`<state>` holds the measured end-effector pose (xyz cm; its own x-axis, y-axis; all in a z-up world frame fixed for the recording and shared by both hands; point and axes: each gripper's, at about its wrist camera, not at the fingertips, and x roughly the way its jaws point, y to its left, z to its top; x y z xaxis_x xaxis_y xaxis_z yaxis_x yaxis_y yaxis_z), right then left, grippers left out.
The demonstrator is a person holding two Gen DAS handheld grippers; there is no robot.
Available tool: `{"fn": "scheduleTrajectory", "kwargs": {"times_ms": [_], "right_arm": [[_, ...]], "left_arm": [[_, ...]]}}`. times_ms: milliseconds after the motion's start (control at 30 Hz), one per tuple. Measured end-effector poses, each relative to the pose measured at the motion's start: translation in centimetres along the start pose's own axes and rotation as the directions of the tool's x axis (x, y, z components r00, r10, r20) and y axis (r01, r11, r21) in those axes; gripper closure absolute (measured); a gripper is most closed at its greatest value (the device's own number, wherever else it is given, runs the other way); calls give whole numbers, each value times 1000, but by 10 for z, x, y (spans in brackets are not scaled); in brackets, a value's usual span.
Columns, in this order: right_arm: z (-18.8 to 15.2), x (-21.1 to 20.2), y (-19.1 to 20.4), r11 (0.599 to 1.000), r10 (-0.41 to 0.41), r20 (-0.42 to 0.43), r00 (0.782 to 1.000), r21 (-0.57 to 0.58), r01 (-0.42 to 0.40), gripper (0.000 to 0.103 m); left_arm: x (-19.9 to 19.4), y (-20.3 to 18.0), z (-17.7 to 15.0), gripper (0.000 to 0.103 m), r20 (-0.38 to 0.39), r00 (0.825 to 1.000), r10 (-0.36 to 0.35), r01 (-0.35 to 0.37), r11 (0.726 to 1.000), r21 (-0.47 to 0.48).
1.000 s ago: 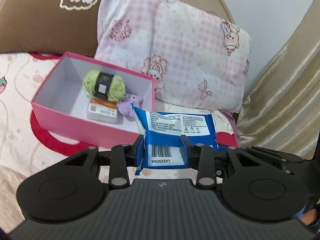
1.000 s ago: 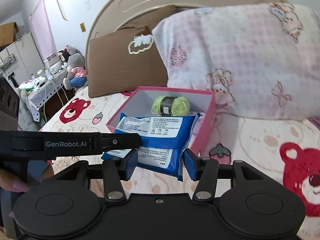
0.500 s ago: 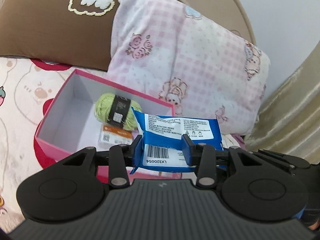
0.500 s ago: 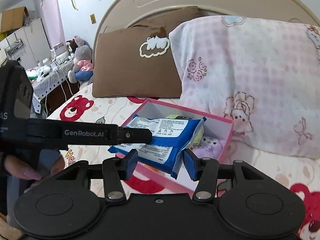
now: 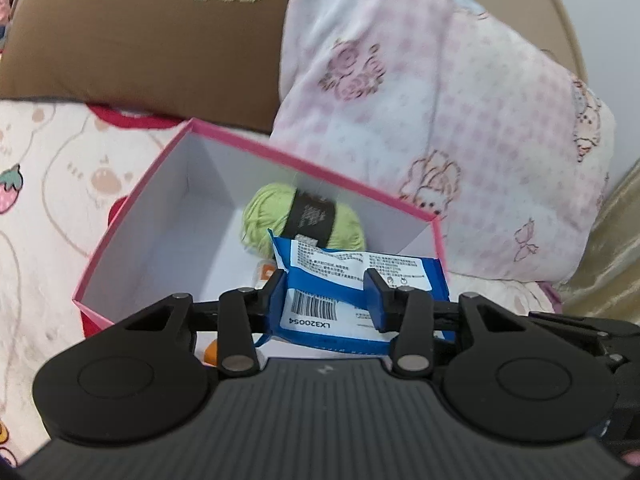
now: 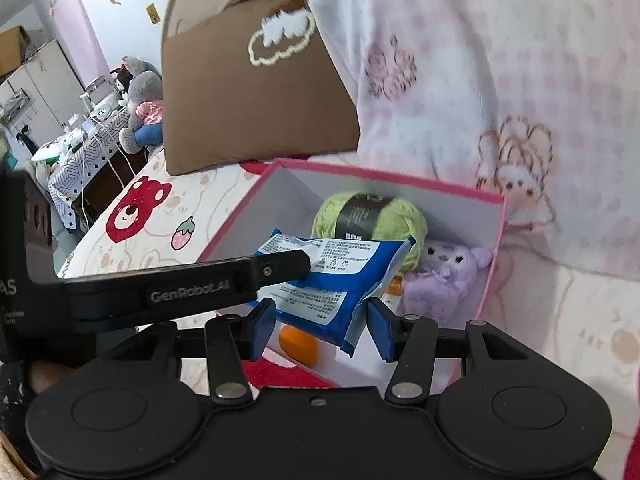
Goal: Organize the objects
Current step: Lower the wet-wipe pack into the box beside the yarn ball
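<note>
The blue wipes packet (image 5: 360, 292) hangs low in the middle of the frame, right over the open pink box (image 5: 132, 216), pinched by the left gripper (image 5: 326, 294) at one end. The right gripper (image 6: 320, 328) brackets its other end, pads beside the wrapper, though actual contact can't be told. Green yarn (image 6: 370, 220) and a purple plush (image 6: 448, 280) fill the box's far right, so a two-ended carry likely keeps the floppy packet level for the free near side.

One pink box (image 6: 490, 264), one blue packet (image 6: 320, 284), one yarn ball (image 6: 370, 216), one purple plush (image 6: 448, 276), two pillows (image 5: 132, 52).

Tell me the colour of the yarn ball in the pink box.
The yarn ball is light green with a black paper band, clearest in the right wrist view.
</note>
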<state>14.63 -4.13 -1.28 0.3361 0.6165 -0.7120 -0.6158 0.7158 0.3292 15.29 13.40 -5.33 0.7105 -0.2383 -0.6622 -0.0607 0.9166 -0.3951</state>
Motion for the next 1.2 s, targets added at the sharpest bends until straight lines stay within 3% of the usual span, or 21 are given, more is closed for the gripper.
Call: {"fn": "scheduleTrajectory", "kwargs": {"times_ms": [267,667,933,1100,1200], "right_arm": [[-17,42,-10,1000,2,-46,999,-20,-2,46],[-27,62,-28,999,27,-11,1000,24,-26,45],[-32,74,-22,999,-23,-20,1000,-27,23,56],[-31,85,-18,995,-81,-21,997,-61,79,57],[-29,92,-22,997,-62,-45,997,-50,59,57]], "left_arm": [[32,19,-9,65,-43,999,25,-26,1000,-9],[57,29,-18,68,-77,996,49,-50,999,-13],[63,33,-17,68,-85,993,78,-80,997,-12],[68,32,-17,68,-100,990,95,-95,995,9],[70,35,-15,68,-104,989,102,-102,995,7]]}}
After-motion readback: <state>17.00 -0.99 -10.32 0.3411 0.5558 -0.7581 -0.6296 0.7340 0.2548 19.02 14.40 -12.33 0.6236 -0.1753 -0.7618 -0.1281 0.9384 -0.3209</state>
